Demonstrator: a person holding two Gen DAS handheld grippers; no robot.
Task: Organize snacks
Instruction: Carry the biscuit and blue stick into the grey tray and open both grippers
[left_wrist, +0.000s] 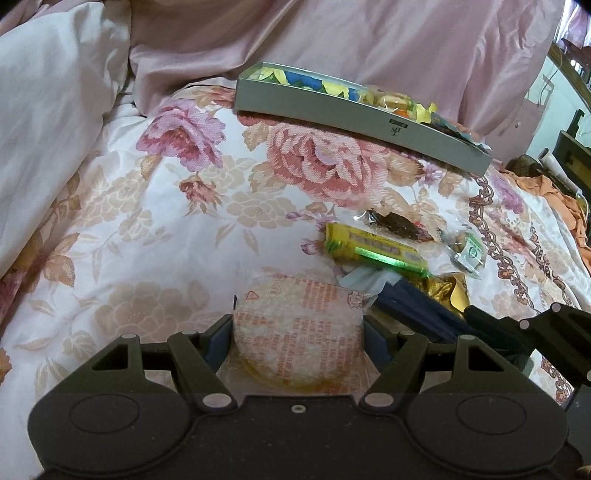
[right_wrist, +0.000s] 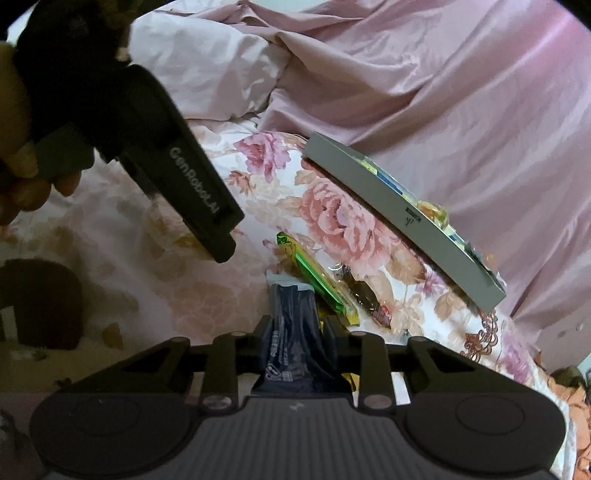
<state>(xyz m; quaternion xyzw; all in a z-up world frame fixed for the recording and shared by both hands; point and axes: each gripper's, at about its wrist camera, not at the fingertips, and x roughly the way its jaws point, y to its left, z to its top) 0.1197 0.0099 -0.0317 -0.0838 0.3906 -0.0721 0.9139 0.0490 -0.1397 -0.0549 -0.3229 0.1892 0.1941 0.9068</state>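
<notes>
Bed w/ white quilt printed w/ pink and tan roses (left_wrist: 155, 206) carries everything; pink satin bedding (left_wrist: 369, 40) is bunched behind it, white pillow (left_wrist: 48, 96) at the left of the left wrist view.

Long flat grey cardboard box (left_wrist: 332, 107) lies on the quilt toward the pink bedding, open side up, holding yellow, blue and orange wrapped snacks; in the right wrist view it shows as a grey slab (right_wrist: 399, 206) tilted across the frame.

Left tool (left_wrist: 297, 339) has jaws about half apart, pads pressed on both sides of a round pale rice cracker in a clear wrapper w/ red print (left_wrist: 295, 332). Wrapper bottom looks to be on or just above the quilt, can't tell which. Person's hand (right_wrist: 18, 170) holds that tool at the left of the right wrist view.

Right tool (right_wrist: 295, 339) is narrow, clamped on a dark navy crinkled snack packet w/ white print (right_wrist: 291, 325); the packet's sealed end sticks out past the fingertips, just beside the cracker.

Loose snacks near the packet, between it and the box: yellow-green foil bar (left_wrist: 373, 251), dark brown candy in clear wrap (left_wrist: 399, 223), small green-and-white packet (left_wrist: 469, 254), gold foil piece (left_wrist: 447, 291) partly under the navy packet
</notes>
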